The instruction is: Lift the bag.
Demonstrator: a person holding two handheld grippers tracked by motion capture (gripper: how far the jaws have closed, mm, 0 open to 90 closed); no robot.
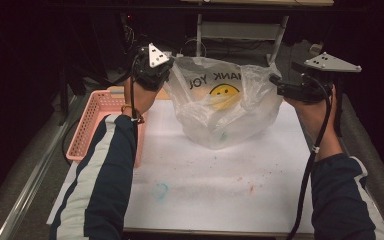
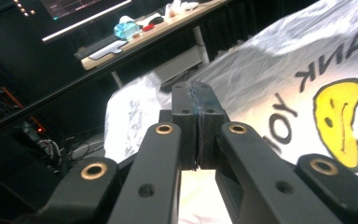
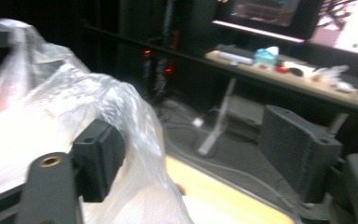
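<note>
White paper covers the table (image 1: 220, 185), and the translucent plastic bag with a yellow smiley face (image 1: 222, 107) stands at its far middle. Your left gripper (image 1: 152, 70) is at the bag's left top edge, jaws pressed fully together; whether film is pinched there, you cannot tell. Your right gripper (image 3: 205, 158) stands wide open at the bag's right edge, the plastic draped over one pad (image 3: 100, 156).
</note>
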